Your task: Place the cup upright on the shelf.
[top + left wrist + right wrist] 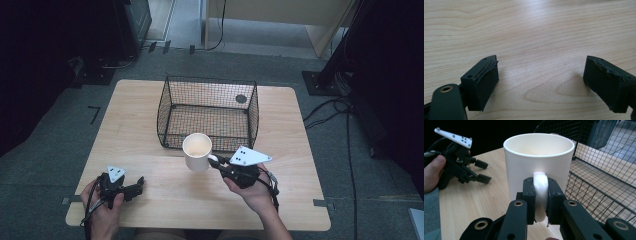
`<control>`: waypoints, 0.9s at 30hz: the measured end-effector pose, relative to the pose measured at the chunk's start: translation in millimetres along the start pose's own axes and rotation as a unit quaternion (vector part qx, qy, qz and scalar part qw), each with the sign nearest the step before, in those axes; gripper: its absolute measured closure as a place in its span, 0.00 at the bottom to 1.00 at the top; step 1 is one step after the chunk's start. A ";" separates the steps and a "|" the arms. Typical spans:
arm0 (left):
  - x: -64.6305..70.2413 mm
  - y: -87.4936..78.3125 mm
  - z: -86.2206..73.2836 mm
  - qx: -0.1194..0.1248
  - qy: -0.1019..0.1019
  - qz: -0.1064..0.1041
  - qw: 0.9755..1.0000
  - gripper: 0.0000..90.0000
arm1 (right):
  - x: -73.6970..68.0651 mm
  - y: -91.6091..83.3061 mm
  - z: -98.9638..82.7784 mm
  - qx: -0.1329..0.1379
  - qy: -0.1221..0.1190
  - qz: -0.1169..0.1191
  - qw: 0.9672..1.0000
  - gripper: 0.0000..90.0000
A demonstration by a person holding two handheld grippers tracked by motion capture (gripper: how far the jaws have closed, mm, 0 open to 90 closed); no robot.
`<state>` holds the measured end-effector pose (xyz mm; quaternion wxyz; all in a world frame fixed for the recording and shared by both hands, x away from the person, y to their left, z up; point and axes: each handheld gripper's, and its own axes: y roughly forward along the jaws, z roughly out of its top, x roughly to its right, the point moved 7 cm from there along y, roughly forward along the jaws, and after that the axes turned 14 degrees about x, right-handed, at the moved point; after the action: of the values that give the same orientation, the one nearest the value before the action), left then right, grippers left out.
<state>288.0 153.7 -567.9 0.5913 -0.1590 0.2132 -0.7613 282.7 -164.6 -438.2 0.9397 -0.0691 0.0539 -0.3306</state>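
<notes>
A white mug [197, 152] stands upright just in front of the black wire basket [208, 112]. My right gripper [216, 161] is shut on the mug's handle [540, 192], which shows squeezed between the two black jaws in the right gripper view, with the empty mug body [538, 160] rising behind it. My left gripper [140, 183] rests low over the table's front left part, open, with bare wood between its pads [484, 82]. That left gripper [483, 172] also shows at the far left of the right gripper view, held by a hand.
The wooden table [130, 125] has a dark round hole [241, 98] seen through the basket's mesh. The basket is empty and sits at the middle back. Grey carpet, cables and dark stands surround the table.
</notes>
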 end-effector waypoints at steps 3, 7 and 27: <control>0.4 0.2 0.1 0.000 -0.001 0.001 1.000 0.15 | 3.2 -0.1 7.2 0.003 -0.003 -0.002 1.000 0.90; 0.3 0.1 0.1 0.000 -0.001 0.001 1.000 0.15 | 7.4 0.2 16.2 0.006 -0.005 -0.004 1.000 0.90; 0.2 0.2 0.2 0.000 -0.001 0.001 1.000 0.15 | 39.6 14.0 57.0 0.033 -0.013 -0.030 0.999 0.90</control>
<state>288.2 153.4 -567.8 0.5926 -0.1597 0.2126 -0.7603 330.4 -173.3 -386.6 0.9318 -0.0441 0.0285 -0.3592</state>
